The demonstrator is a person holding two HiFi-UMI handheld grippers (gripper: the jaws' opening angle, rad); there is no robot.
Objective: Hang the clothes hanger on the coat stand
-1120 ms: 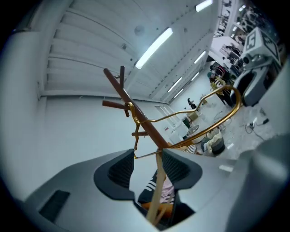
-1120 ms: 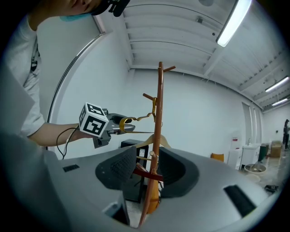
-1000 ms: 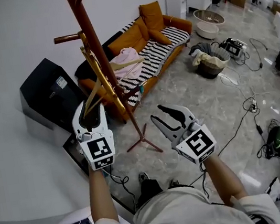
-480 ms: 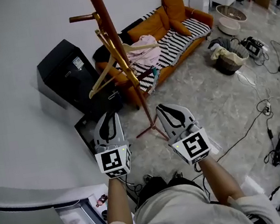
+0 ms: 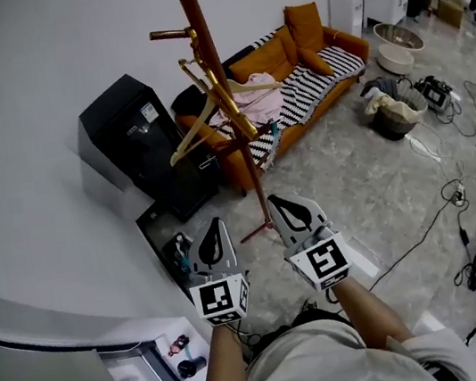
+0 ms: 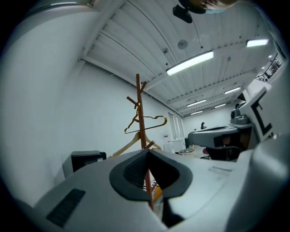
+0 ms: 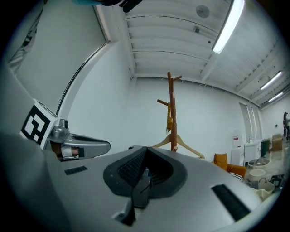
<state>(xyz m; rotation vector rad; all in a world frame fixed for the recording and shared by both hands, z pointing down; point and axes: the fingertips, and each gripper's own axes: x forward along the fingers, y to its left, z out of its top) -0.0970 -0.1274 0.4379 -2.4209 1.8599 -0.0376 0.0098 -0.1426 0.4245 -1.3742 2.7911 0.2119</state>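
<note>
The brown wooden coat stand (image 5: 224,97) stands on the stone floor ahead of me. A wooden clothes hanger (image 5: 216,112) hangs from one of its pegs, on its own. Both grippers are held low, well short of the stand, and touch nothing. My left gripper (image 5: 213,227) is shut and empty. My right gripper (image 5: 280,202) is shut and empty too. In the left gripper view the coat stand (image 6: 140,113) and the hanger (image 6: 146,124) rise beyond the closed left gripper (image 6: 147,152). In the right gripper view the hanger (image 7: 180,142) hangs on the stand (image 7: 171,113) past the closed right gripper (image 7: 146,149).
A black cabinet (image 5: 134,148) stands left of the stand against the white wall. An orange sofa (image 5: 304,47) with a pink cloth (image 5: 259,89) lies behind it. A basket of clothes (image 5: 392,109) and cables (image 5: 451,194) lie on the floor at right. A white counter edge (image 5: 53,325) curves at lower left.
Both grippers went from open to shut with nothing in them. They drew back and down from the stand, the left one leaving the hanger. The stand now looks farther off.
</note>
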